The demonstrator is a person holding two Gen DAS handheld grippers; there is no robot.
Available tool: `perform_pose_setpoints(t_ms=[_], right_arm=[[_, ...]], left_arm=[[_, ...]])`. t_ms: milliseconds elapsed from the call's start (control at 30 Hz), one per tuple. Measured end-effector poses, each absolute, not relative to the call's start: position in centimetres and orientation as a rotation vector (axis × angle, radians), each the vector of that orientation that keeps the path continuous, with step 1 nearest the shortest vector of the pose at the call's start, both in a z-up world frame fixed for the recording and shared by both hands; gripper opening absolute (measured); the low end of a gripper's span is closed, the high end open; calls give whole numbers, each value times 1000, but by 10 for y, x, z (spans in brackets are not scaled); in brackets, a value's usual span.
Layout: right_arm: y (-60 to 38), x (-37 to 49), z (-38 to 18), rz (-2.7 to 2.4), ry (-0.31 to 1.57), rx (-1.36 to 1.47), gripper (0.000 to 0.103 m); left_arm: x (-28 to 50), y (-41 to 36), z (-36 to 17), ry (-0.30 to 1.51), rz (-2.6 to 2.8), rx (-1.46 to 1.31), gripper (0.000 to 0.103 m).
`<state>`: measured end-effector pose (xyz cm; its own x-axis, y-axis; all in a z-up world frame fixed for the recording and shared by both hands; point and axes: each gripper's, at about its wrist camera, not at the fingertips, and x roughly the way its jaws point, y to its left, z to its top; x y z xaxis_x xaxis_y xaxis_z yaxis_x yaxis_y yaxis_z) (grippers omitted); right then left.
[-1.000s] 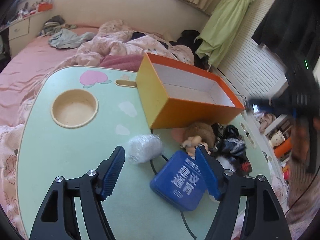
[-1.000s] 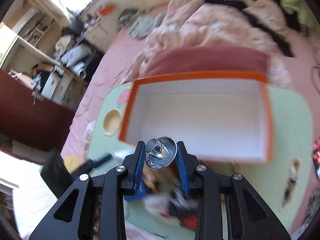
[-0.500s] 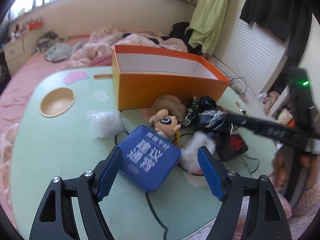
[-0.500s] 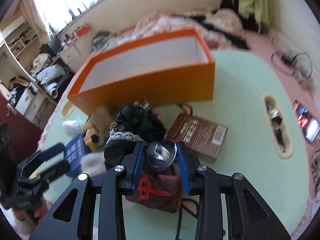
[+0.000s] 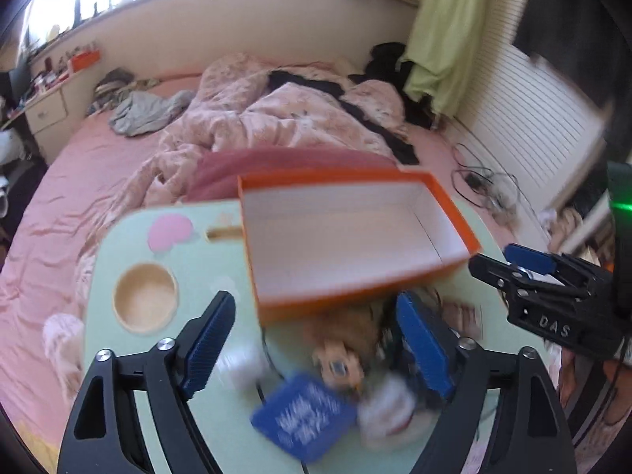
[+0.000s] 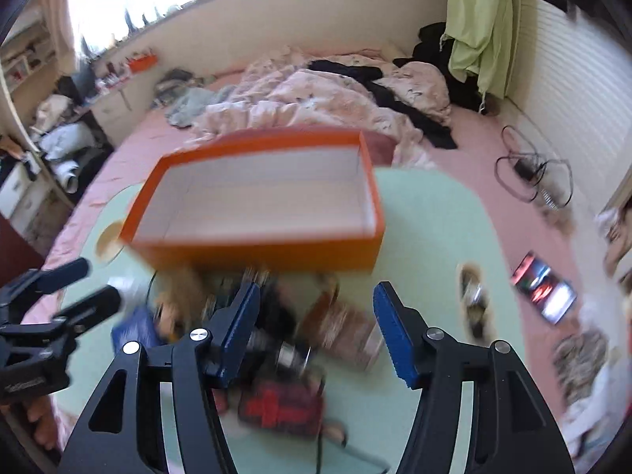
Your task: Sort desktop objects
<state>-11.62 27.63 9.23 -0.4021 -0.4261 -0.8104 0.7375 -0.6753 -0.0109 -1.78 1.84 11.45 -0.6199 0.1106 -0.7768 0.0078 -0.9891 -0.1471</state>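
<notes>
much of the pile on the green table (image 5: 166, 426) is smeared by motion blur, so several small things cannot be told apart. in the left wrist view a blue case (image 5: 304, 414) with white lettering is seen below and between the fingers of the left gripper (image 5: 316, 343), with a doll (image 5: 339, 359) just above it, partly hidden by the near wall of the orange box (image 5: 355, 296). a white fluffy lump (image 5: 387, 410) near the right finger is too blurred to name.

the left gripper's jaws are opening and stand wide; nothing is pressed between them. the right gripper (image 6: 316, 328) is opening too, with nothing clamped by its blue pads (image 6: 395, 335). a shiny metal piece (image 6: 290, 353) is glimpsed low beside its left finger, whether loose or resting cannot be told. a brown packet (image 6: 347, 328) and a red-marked dark pouch (image 6: 280, 403) lie beneath it. the orange box stands beyond both grippers, its white inside bare as far as can be seen.
</notes>
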Motion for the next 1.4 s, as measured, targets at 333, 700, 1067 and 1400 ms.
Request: perform_pose_setpoints(t_ms=[333,700,1067,1400], right_arm=[[211,-147,80,-2070,691,1134,61],[204,-156,39,-2013,636,1246,61],[202,-155,28,-1965,524,1261,61],[257,-86,96,-2040,515,1017,61]], left_arm=[[-76,0,85,-235,2748,-1539,84],[-100,-16,41,-137,2717,-1746,86],[-98,-29,43,-80,2816,-1671,85],[-4,13,96,-98,2807,-1408,86]])
